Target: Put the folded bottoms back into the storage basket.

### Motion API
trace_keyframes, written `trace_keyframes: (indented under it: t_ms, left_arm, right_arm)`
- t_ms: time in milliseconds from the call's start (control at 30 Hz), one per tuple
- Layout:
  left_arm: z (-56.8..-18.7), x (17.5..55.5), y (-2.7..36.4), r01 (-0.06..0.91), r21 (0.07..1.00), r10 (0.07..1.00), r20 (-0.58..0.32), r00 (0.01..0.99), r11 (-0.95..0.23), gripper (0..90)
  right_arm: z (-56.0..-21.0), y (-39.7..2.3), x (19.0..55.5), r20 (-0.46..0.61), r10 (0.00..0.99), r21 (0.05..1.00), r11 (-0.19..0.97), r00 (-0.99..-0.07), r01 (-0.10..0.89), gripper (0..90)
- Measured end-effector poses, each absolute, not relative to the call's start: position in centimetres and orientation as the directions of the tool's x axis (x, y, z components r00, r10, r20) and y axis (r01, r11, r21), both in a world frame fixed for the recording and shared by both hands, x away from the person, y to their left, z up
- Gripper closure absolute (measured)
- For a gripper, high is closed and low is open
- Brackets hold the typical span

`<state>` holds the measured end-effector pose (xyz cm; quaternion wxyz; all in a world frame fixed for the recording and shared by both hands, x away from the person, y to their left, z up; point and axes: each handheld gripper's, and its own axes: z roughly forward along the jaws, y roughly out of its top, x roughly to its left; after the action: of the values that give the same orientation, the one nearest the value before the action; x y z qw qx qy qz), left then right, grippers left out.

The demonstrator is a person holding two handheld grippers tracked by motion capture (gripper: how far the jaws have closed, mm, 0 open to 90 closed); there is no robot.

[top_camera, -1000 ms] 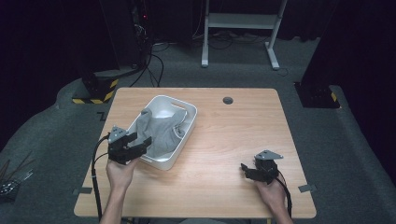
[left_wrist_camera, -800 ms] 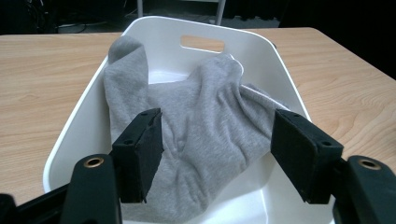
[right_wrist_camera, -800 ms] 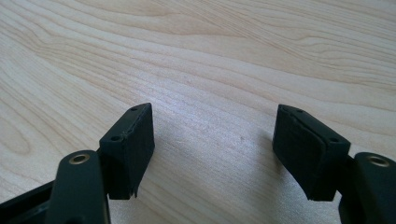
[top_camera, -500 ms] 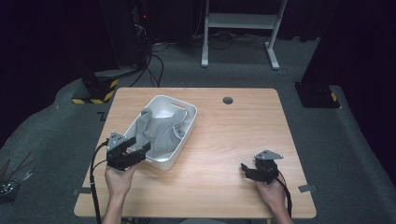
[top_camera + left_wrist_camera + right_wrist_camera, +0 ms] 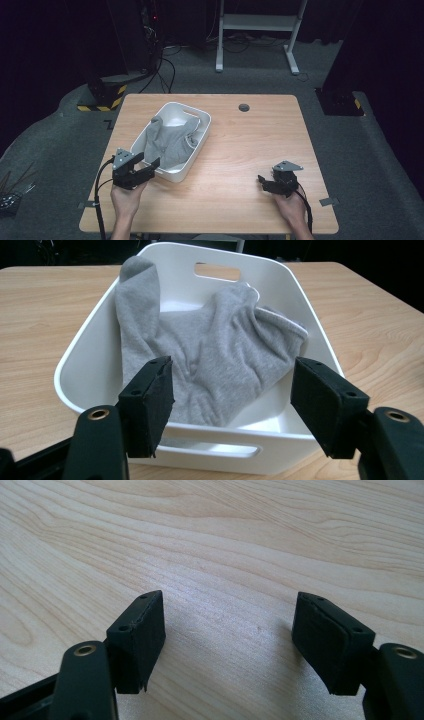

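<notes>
My left gripper (image 5: 150,167) waits at the near end of the white bin (image 5: 310,320), fingers apart and empty; the grey garment (image 5: 215,360) lies crumpled inside it. Next, I'd reach in and pinch a fold. My right gripper (image 5: 264,181) rests far right of the bin, fingers apart.

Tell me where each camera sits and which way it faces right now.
High view: above the person's side, looking forward and down on the table; both forearms, left gripper and right gripper show.
Left gripper view: rides the left gripper, faces the white bin of grey cloth; open jaws.
Right gripper view: rides the right gripper, faces bare table wood; open jaws.
Shared: high and left gripper views both show bin and cloth.
</notes>
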<state>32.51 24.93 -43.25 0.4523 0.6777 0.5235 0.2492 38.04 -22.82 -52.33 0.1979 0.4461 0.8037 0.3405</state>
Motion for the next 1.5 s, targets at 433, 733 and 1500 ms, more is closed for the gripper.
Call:
trace_keyframes:
  t_ms: [433, 733, 1500]
  left_arm:
    - [-44.3, 31.7, 25.3, 0.493, 0.869, 0.939, -0.135, 0.317, -0.042, 33.1]
    - [-45.6, 31.4, 25.4, 0.515, 0.855, 0.947, -0.116, 0.300, -0.059, 32.9]
    - [-48.2, 31.6, 26.0, 0.560, 0.825, 0.956, -0.095, 0.277, -0.080, 32.5]
  right_arm:
    - [-52.3, -22.8, 38.0, -0.014, 0.852, 0.724, 0.370, -0.524, 0.582, 29.4]
    - [-52.3, -22.8, 38.0, -0.014, 0.852, 0.724, 0.370, -0.524, 0.582, 29.3]
    - [-52.3, -22.8, 38.0, -0.014, 0.852, 0.724, 0.370, -0.524, 0.583, 29.3]
